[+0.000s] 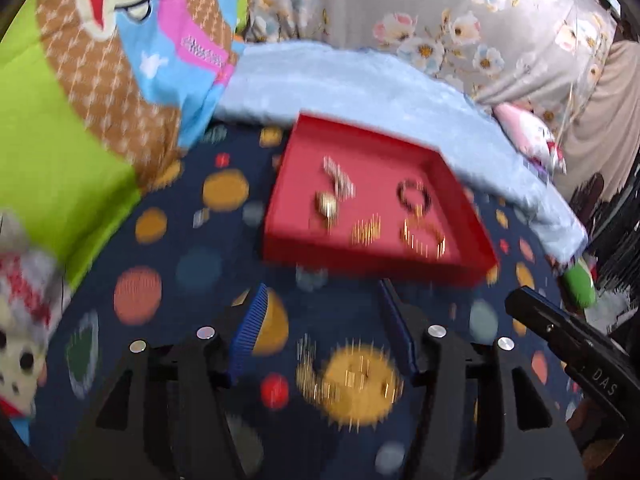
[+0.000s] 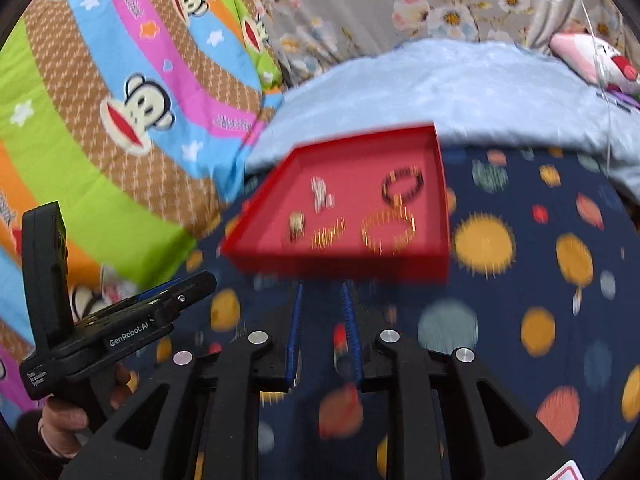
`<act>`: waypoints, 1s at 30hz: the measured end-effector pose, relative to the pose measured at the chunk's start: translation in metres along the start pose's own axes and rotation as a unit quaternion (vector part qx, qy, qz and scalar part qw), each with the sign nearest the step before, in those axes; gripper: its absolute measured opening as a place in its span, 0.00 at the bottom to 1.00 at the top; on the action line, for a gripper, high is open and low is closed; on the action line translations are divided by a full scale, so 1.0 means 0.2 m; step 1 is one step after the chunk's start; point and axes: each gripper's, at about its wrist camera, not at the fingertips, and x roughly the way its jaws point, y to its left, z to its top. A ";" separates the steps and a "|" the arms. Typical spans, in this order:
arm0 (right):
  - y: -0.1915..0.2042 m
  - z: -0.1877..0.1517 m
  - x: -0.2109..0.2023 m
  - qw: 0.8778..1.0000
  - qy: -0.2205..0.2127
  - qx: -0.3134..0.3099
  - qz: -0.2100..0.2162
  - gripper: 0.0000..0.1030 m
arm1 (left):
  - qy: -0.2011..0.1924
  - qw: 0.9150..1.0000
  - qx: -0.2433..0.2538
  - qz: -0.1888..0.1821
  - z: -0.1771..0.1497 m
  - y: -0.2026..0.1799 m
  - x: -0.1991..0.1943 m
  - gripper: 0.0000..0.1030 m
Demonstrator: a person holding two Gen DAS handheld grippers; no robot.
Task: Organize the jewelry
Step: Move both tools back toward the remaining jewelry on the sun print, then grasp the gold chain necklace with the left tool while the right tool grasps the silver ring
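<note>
Left wrist view: red tray holds blurred gold and black jewelry (both grippers' jaws apart, empty).

Brightness: both views are well lit and evenly exposed, with saturated colours.
Light source: not in view; the light is soft and diffuse.
Shadows: faint; a thin dark band lies under the near wall of the red tray.
Glare: none on the fabrics; small bright spots on the metal pins of the right gripper.
Motion blur: strong in both views; the jewellery in the tray smears into vertical streaks, and the dots on the navy bedspread lose their edges.
Sharpest parts: each gripper's own black frame, and the left gripper where it shows in the right wrist view.
Distortion: fisheye curving towards the rim; black corners frame each view.
</note>
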 end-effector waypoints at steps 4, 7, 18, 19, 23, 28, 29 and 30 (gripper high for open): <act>-0.02 -0.16 0.01 0.999 0.030 -0.002 -0.020 0.20 | 0.029 1.000 0.007 0.005 -0.17 0.00 -0.01 0.53; -0.03 -0.25 0.03 0.999 0.046 0.005 -0.023 0.19 | 0.040 0.999 0.008 0.010 -0.26 0.01 -0.03 0.53; -0.01 -0.36 0.06 0.997 0.072 0.008 -0.025 0.20 | 0.040 0.999 -0.009 0.016 -0.36 0.10 -0.05 0.53; -0.01 -0.36 0.06 0.997 0.071 0.008 -0.025 0.20 | 0.039 0.999 -0.010 0.017 -0.35 0.09 -0.04 0.53; -0.01 -0.35 0.05 0.997 0.068 0.011 -0.027 0.20 | 0.036 0.999 -0.004 0.017 -0.31 0.05 0.03 0.52; -0.03 -0.34 0.05 0.997 0.067 0.016 -0.029 0.23 | 0.042 0.999 0.015 0.029 -0.27 -0.01 0.14 0.41; -0.04 -0.33 0.05 0.997 0.067 0.018 -0.030 0.24 | 0.040 0.998 0.021 0.036 -0.26 -0.02 0.15 0.41; -0.04 -0.33 0.05 0.997 0.066 0.018 -0.031 0.25 | 0.040 0.998 0.023 0.039 -0.26 -0.03 0.16 0.39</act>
